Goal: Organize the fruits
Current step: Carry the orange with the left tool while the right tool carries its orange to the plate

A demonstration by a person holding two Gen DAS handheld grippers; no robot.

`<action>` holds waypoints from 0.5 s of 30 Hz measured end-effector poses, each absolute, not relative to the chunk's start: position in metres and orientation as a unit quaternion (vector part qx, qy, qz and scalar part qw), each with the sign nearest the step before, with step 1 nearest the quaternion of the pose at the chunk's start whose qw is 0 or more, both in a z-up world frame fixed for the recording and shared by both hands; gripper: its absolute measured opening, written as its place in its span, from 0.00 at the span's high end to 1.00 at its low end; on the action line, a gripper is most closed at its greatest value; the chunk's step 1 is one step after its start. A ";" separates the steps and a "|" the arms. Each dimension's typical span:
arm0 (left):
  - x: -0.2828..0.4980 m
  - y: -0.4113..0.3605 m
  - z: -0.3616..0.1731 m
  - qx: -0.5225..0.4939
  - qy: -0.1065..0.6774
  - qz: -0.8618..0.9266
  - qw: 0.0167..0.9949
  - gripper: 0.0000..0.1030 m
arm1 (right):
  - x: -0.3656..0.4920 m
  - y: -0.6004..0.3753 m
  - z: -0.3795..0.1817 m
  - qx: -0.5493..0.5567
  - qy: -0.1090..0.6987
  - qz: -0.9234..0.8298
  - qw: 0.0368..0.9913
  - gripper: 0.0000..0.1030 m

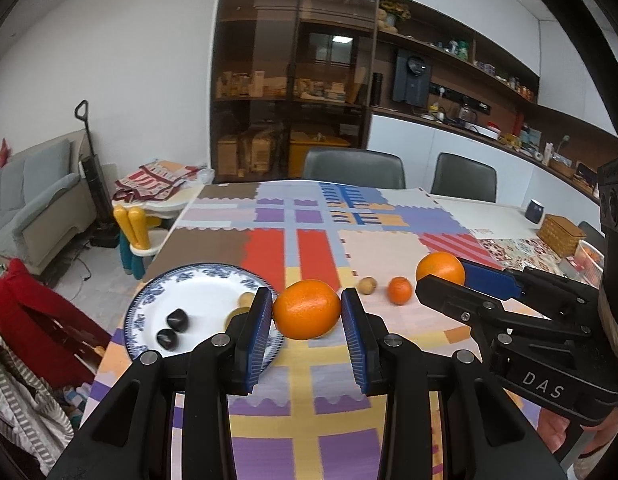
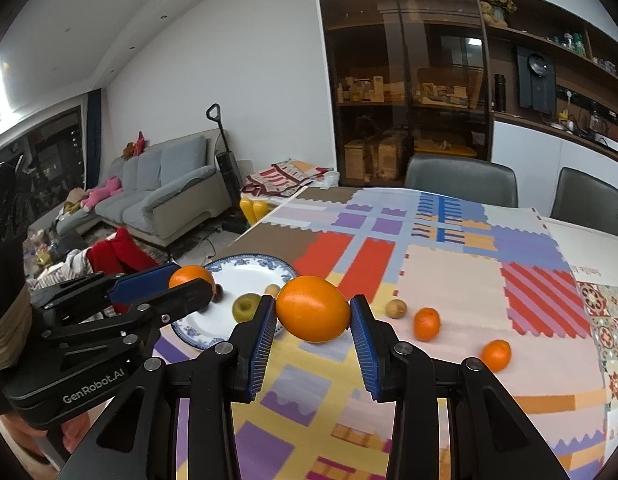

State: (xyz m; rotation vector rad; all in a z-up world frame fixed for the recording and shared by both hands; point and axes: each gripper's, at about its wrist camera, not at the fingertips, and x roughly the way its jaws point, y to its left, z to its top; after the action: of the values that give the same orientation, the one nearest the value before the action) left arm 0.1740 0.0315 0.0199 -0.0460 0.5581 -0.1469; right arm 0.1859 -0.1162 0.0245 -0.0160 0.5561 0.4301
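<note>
The counter [image 1: 389, 248], the largest thing here, is covered by a patchwork cloth of purple, red, yellow and pale squares. Near its left edge sits a round white china plate with a blue patterned rim [image 1: 149, 300]. On the plate lie two dark glossy chestnut-like fruits [image 1: 172, 329], a yellow-green apple [image 2: 246, 306] and a small tan round fruit [image 2: 272, 290].

The left tool [image 1: 307, 314], black with blue ribbed pads, is clamped on a large orange [image 1: 307, 309], one pad pressing each side, and holds it above the cloth just beside the plate's right rim. The right tool [image 2: 313, 310] grips a second large orange [image 2: 313, 308] in the same way, above the cloth to the right of the plate. From the left wrist view the right tool's orange shows further right, between its own fingers.

Loose on the pale part of the cloth, right of the held fruit, lie a small tan kiwi-like fruit [image 2: 396, 309], then a small tangerine [image 2: 426, 323], then another small tangerine [image 2: 496, 355] nearer the counter's front, each apart from the others.
</note>
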 end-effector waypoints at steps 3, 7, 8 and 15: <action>0.175 0.043 0.017 -0.024 0.277 -0.060 0.959 0.66 | 0.190 -0.106 0.021 -0.010 0.277 0.217 0.936 0.62; 0.177 0.057 0.009 -0.027 0.284 -0.046 0.957 0.66 | 0.196 -0.092 0.016 -0.014 0.286 0.227 0.931 0.62; 0.177 0.060 0.007 -0.026 0.286 -0.042 0.957 0.66 | 0.198 -0.090 0.015 -0.015 0.287 0.228 0.930 0.62; 0.182 0.084 -0.008 -0.031 0.301 -0.022 0.953 0.66 | 0.210 -0.063 0.003 -0.029 0.303 0.245 0.920 0.62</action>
State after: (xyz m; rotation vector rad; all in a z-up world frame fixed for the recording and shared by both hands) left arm 0.1816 0.0839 -0.0080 -0.0634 0.6114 -0.0443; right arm 0.2102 -0.0631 0.0025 -0.0590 0.6234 0.5035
